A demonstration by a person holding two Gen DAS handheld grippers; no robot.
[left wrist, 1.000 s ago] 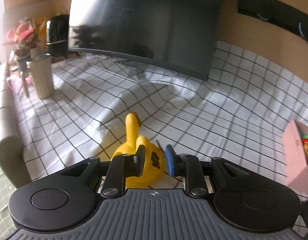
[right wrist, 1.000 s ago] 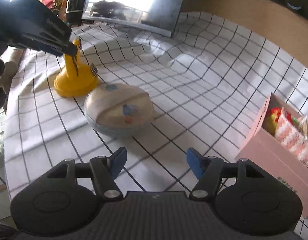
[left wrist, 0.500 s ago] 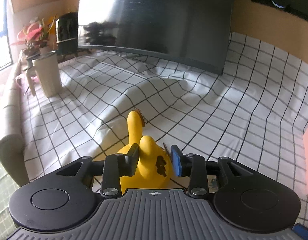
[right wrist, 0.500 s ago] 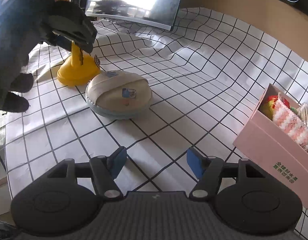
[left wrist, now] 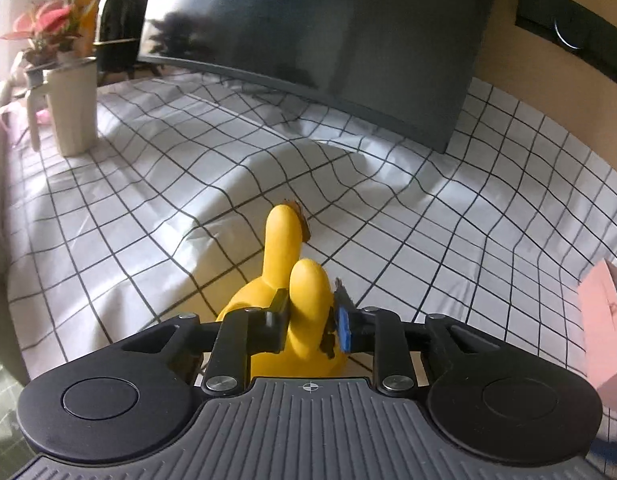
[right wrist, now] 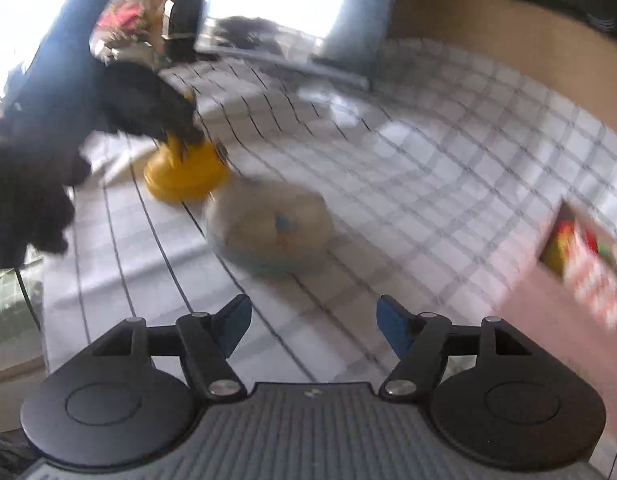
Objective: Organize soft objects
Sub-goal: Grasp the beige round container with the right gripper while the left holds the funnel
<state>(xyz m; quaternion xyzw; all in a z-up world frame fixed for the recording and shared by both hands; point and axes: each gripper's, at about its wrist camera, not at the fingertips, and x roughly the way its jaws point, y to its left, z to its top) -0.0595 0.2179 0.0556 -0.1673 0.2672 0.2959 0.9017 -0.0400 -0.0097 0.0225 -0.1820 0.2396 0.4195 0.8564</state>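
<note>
Your left gripper (left wrist: 308, 326) is closing on the yellow toy's (left wrist: 292, 304) rounded lobe; it may squirt out; your right gripper (right wrist: 313, 325) is opening with nothing between its jaws.

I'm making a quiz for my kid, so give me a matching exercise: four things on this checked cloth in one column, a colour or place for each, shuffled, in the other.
Column one:
1. toy
2. box
3. cushion
4. mug

Column two:
A. pink, holding colourful soft things
B. cream, standing far off by the flowers
C. yellow, between the left hand-held gripper's closing jaws
D. round, beige over blue, lying beside the toy

Pairs: 1-C, 2-A, 3-D, 4-B
</note>
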